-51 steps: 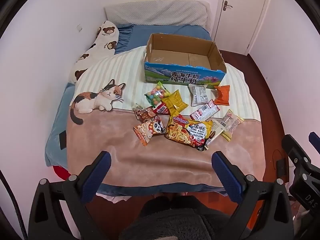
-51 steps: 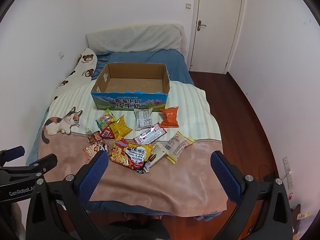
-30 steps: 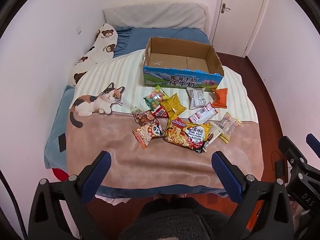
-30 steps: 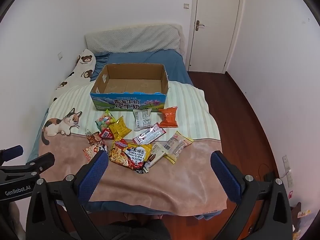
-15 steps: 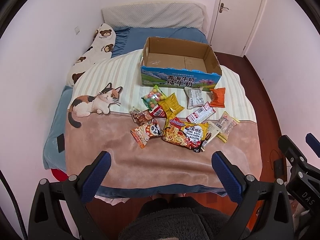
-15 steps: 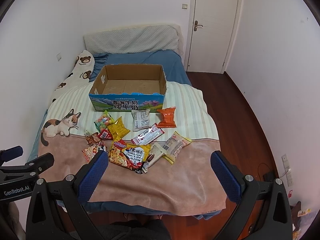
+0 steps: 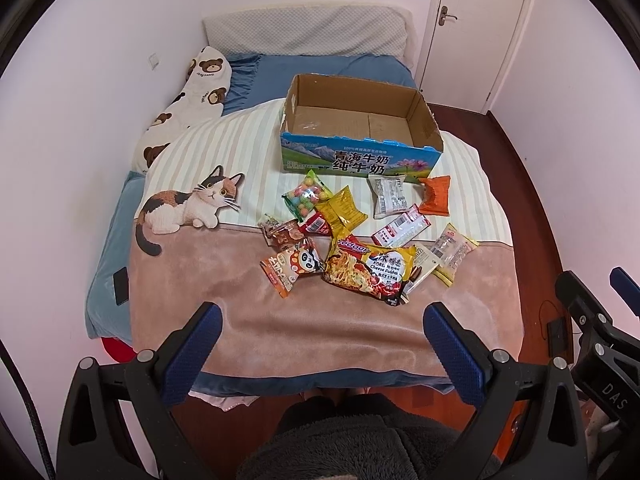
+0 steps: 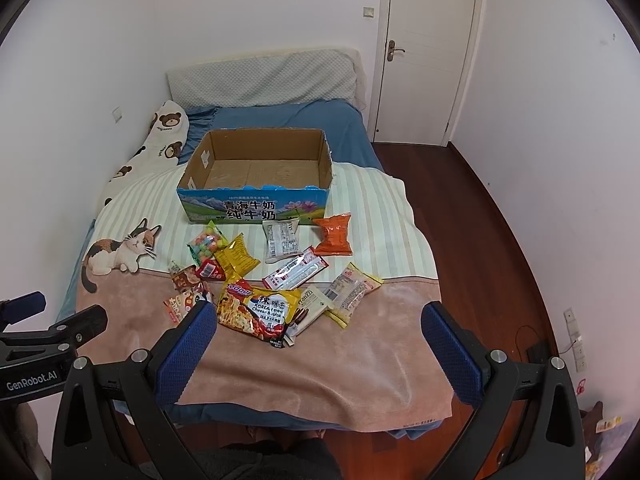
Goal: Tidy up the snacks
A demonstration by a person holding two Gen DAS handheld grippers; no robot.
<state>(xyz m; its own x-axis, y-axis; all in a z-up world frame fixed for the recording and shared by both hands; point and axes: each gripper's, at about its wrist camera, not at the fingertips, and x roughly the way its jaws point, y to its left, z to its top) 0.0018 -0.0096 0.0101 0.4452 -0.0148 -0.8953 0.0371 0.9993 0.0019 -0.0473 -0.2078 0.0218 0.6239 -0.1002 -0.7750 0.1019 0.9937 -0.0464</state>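
Many snacks wait before an open box

One cardboard box (image 7: 362,160) stands open on the bed blanket (image 7: 248,320); I see only its bare bottom inside. Just before it lie the snacks, some overlapping: a noodle packet (image 7: 366,274), a candy bag (image 7: 306,199), an orange pouch (image 7: 436,196). My left gripper (image 7: 318,346) and right gripper (image 8: 318,344) both hang spread wide, holding nothing, near the bed's foot

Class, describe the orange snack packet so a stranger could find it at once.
Find the open cardboard box on the bed. Just before its front right corner lies the orange packet, beside a white packet. It is the only plain orange one.
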